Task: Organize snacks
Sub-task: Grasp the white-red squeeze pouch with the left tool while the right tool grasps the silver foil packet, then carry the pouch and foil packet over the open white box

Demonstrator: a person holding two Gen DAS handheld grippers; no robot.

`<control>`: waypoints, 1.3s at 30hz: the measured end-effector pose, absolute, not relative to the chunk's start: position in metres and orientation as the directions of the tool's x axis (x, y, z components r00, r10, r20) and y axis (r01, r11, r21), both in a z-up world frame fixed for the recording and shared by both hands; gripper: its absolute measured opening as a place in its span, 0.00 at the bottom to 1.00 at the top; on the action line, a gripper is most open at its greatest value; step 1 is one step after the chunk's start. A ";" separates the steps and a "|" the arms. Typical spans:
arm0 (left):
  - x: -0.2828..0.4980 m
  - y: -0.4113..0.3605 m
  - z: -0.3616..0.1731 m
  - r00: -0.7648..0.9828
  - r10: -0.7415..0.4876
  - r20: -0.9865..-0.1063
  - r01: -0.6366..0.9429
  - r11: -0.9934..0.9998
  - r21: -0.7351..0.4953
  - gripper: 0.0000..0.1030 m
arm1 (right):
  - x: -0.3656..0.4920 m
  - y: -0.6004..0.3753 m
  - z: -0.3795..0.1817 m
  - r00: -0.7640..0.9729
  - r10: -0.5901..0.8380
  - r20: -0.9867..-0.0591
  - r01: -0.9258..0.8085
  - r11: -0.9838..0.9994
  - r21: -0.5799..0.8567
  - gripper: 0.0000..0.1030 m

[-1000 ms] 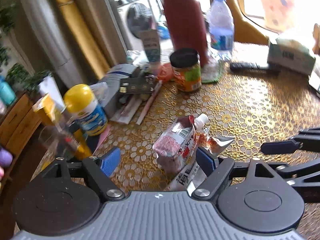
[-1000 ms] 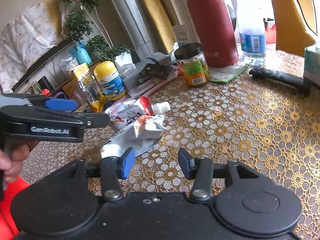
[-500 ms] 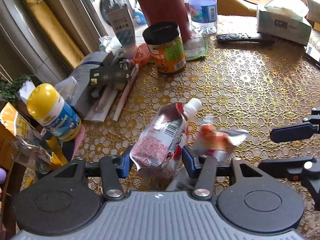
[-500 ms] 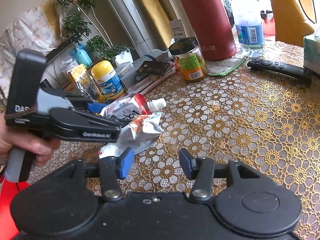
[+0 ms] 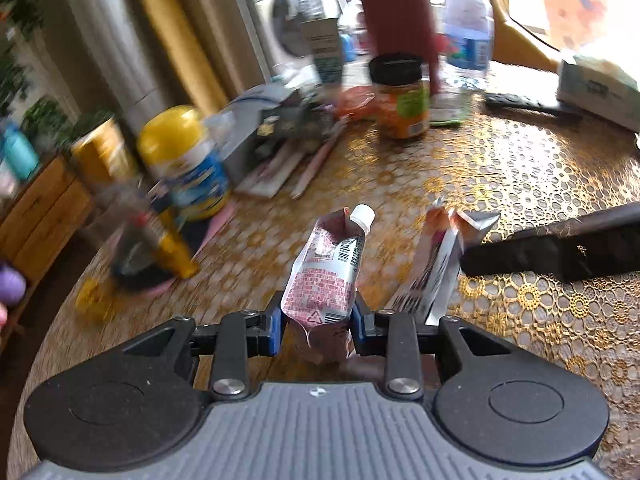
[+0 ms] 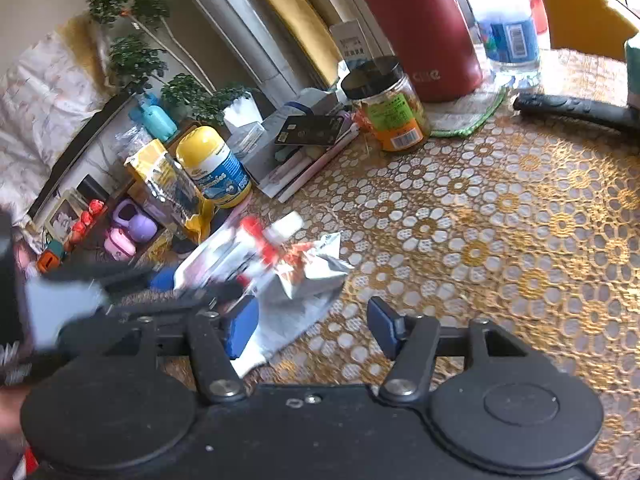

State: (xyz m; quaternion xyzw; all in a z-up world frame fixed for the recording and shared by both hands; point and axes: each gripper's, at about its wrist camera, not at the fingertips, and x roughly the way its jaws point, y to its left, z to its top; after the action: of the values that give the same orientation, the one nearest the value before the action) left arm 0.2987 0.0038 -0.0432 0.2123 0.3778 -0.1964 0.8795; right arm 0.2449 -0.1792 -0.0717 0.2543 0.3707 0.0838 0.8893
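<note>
Only the left view shows the left hand-held gripper (image 5: 316, 326) clamping the spouted pouch (image 5: 326, 276) (closing just now); right hand-held gripper (image 6: 312, 326) gapes empty.

1. The left tongs (image 5: 316, 322) have just been closing; their blue pads now press on both sides of a spouted snack pouch (image 5: 326, 276).
2. The pouch stands nearly upright between the pads, its white cap (image 5: 362, 216) uppermost.
3. A silver foil packet (image 5: 438, 268) lies just to the right of the pouch on the surface (image 5: 520, 168), which carries a gold lace-pattern cover.
4. The right tongs (image 5: 560, 248) enter from the right edge, their tip next to the foil packet.
5. Farther back stand a black-lidded jar (image 5: 400, 98), a water bottle (image 5: 468, 28) and a dark red flask (image 5: 396, 8).
6. A yellow-capped bottle (image 5: 186, 160) stands at the left, blurred.
</note>
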 end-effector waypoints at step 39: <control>0.100 0.043 0.010 0.767 -0.072 -0.637 0.070 0.997 -0.028 0.30 | 0.210 -0.117 -0.070 0.669 0.221 -0.710 -0.073 0.970 0.233 0.24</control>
State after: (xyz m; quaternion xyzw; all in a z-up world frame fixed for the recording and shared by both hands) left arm 0.0996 0.0430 0.0104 -0.0011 0.3390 -0.0377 0.9400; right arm 0.2098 -0.1174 -0.0698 0.0926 0.3987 0.0810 0.9088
